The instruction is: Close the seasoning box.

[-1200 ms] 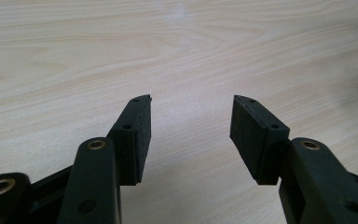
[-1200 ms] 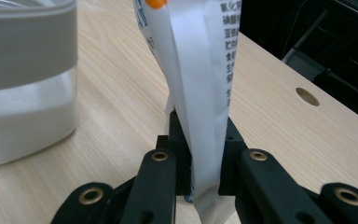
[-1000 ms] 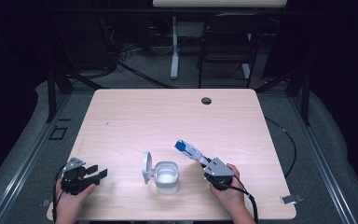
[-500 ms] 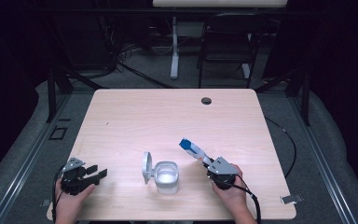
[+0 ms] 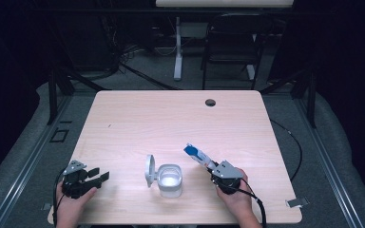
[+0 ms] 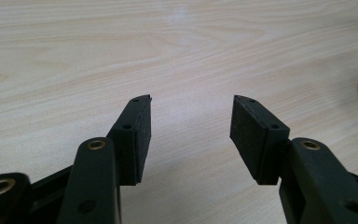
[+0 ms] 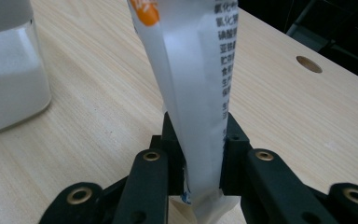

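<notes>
A long white sachet (image 7: 193,70) with blue and orange print stands between the pads of my right gripper (image 7: 200,140), which still touch both its sides; the jaws have just been opening a little. In the high view the sachet (image 5: 196,153) slants up and to the left from the right gripper (image 5: 210,166) near the table's front right. Left of it sits a small white container (image 5: 170,179) with its round lid (image 5: 149,170) tipped open. My left gripper (image 5: 100,175) rests open at the front left, with bare wood between its pads (image 6: 142,135).
The wooden table (image 5: 171,123) has a round cable hole (image 5: 210,102) near its far edge, which the right gripper view also shows (image 7: 309,64). A dark chair (image 5: 230,52) and a white stand (image 5: 177,47) are beyond the table. The container's wall (image 7: 9,70) is close to the sachet's left.
My right hand has drifted slightly right and toward the front edge, carrying the sachet with it. The left gripper and the container have stayed where they were.
</notes>
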Available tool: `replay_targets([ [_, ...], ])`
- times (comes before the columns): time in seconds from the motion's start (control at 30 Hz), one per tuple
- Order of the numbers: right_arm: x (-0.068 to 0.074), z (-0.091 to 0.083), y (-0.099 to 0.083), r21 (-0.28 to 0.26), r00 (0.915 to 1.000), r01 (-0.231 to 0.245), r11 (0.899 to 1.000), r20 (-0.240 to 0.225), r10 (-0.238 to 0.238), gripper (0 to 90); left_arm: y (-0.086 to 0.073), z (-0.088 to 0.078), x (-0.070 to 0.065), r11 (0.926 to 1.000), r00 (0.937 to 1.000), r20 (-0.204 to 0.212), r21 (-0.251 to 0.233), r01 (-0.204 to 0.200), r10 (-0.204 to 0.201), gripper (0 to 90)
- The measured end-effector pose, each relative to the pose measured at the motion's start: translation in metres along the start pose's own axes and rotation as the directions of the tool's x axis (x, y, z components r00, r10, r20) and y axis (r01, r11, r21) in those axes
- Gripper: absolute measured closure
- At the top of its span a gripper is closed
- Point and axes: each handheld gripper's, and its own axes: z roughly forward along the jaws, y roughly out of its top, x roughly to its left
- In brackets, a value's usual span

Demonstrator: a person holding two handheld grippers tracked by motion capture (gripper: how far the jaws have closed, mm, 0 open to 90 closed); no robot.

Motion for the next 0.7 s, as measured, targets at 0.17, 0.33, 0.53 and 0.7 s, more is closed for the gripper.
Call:
replay_targets([
  [0.17,-0.0006,-0.0006,-0.0014,0.004,1.0,-0.003,1.0,0.007,0.003,74.7,0.0,0.0,-0.0001,1.0,1.0,0.001,0.0,0.0,0.0,48.5],
  [0.33,-0.0007,-0.0013,-0.0018,0.007,0.9998,-0.012,1.0,0.015,0.012,72.8,0.0,-0.0005,-0.0001,1.0,1.0,0.002,0.002,0.001,-0.001,48.5],
  [0.53,-0.0017,-0.0021,-0.0036,0.009,0.9994,-0.034,0.999,0.011,0.034,69.5,-0.0002,-0.0003,0.0001,1.0,1.0,0.003,0.0,0.005,-0.005,48.5],
  [0.7,-0.0028,-0.0015,-0.0049,0.006,0.9986,-0.052,0.999,0.007,0.052,66.6,-0.0003,-0.0002,0.0001,1.0,1.0,0.004,0.002,0.005,-0.005,48.5],
])
